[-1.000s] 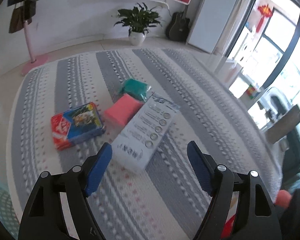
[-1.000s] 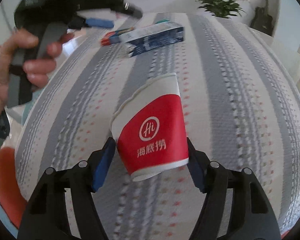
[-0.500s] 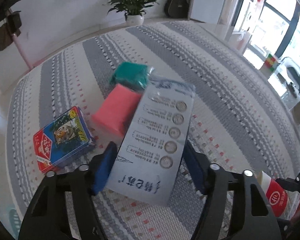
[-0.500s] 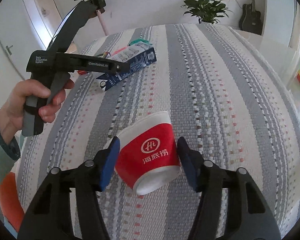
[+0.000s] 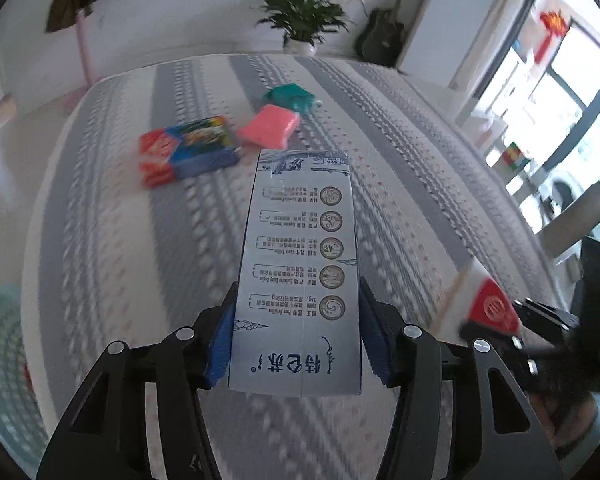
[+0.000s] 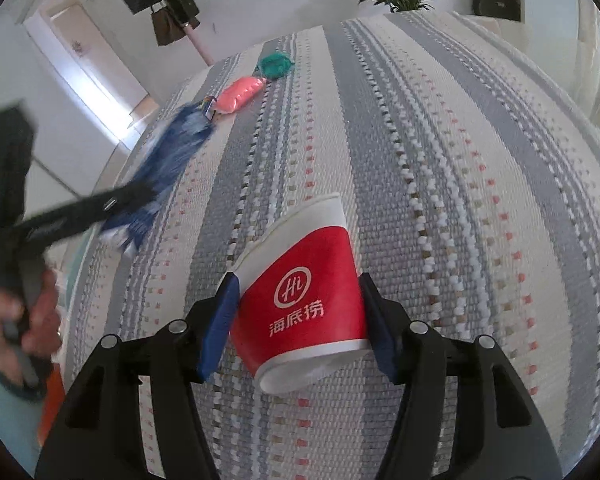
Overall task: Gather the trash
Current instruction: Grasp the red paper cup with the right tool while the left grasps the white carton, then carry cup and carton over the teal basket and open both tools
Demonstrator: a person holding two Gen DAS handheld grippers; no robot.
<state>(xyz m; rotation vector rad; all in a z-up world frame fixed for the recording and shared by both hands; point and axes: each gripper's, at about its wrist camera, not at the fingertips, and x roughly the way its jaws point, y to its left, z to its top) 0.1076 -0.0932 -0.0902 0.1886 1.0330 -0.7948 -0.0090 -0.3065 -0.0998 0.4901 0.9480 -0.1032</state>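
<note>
My left gripper (image 5: 296,344) is shut on a long white and blue milk carton (image 5: 300,264) and holds it above the striped cloth. The carton shows blurred in the right wrist view (image 6: 160,168). My right gripper (image 6: 296,320) is shut on a red and white paper cup (image 6: 304,304), crushed at its rim; the cup also shows at the right of the left wrist view (image 5: 488,304). A blue and red packet (image 5: 188,148), a pink packet (image 5: 270,126) and a green packet (image 5: 290,96) lie on the cloth further away.
The grey and white striped cloth (image 6: 440,160) covers the whole table. A teal basket (image 5: 4,364) sits low at the left edge. A potted plant (image 5: 304,20), a guitar (image 5: 382,36) and a pink coat stand (image 5: 84,40) stand by the far wall.
My left gripper closed on the milk carton and lifted it back off the other packets. My right gripper kept hold of the cup and moved a little.
</note>
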